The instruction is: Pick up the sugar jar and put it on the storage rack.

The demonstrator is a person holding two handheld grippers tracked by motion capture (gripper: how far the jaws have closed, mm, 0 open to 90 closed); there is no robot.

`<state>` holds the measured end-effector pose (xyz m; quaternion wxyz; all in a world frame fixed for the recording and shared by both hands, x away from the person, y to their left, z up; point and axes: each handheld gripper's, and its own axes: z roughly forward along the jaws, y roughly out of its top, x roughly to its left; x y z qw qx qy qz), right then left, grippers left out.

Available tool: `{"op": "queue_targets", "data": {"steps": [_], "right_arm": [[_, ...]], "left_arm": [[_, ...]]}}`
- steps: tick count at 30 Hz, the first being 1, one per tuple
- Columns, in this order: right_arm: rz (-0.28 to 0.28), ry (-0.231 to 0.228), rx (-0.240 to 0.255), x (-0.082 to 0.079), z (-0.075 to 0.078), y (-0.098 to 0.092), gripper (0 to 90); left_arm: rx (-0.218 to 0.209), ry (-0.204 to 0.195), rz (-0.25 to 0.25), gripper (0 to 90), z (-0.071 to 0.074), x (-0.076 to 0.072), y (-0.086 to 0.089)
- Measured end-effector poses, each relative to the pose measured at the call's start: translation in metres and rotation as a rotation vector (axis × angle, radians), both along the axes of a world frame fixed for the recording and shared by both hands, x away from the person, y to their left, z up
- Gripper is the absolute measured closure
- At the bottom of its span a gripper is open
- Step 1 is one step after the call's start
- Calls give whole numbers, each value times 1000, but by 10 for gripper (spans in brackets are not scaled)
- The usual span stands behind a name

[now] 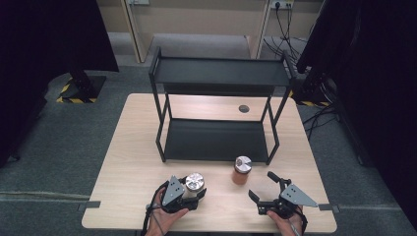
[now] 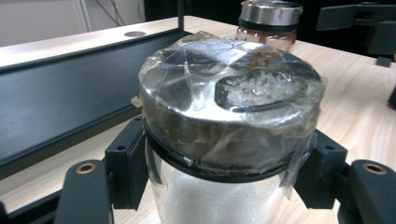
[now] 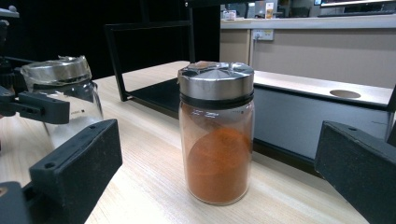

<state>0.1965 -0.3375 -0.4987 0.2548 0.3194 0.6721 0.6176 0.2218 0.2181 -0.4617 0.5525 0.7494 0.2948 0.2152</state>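
Clamping a clear glass shaker (image 1: 193, 186) between both jaws of the left gripper (image 1: 189, 192) — black pads pressed against the glass just under the steel cap, one on each side, as seen in the left gripper view (image 2: 224, 140). Standing upright on the worktop (image 1: 133, 162), cap wrapped in clear film, white grains and a few orange specks showing through an opening in the top. Resting level and low, with the person's left hand (image 1: 164, 216) behind the grey plate.

Spread wide and holding nothing at the right gripper (image 1: 263, 189) (jaws well apart, one at each lower corner of the right gripper view). Straight ahead of those open jaws and just beyond their tips — a second shaker, the spice jar (image 3: 216, 133), upright, partly filled with orange-red powder, steel cap on. Touched by neither jaw, apart from both.

Beyond both grippers, a black two-tier rack (image 1: 216, 110) across the middle of the worktop, its lower shelf just past the spice jar. Seen from the right gripper, the clear shaker off to the left with the other gripper's jaw across it.
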Motion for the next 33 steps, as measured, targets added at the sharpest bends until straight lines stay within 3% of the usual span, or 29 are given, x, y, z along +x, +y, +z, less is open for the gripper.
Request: {"op": "queue_targets", "data": {"steps": [6, 9, 20, 25, 33], "right_arm": [[1, 0, -1, 0, 0, 0, 11], [2, 0, -3, 0, 0, 0, 11], [3, 0, -3, 0, 0, 0, 11], [4, 0, -3, 0, 0, 0, 11], [4, -1, 0, 0, 0, 0, 11]], "left_arm": [[9, 0, -1, 311, 12, 3, 3], [-13, 13, -3, 312, 17, 6, 8], [-46, 5, -6, 312, 36, 16, 15], [-50, 21, -29, 312, 51, 24, 19], [-38, 9, -43, 312, 75, 31, 20]]}}
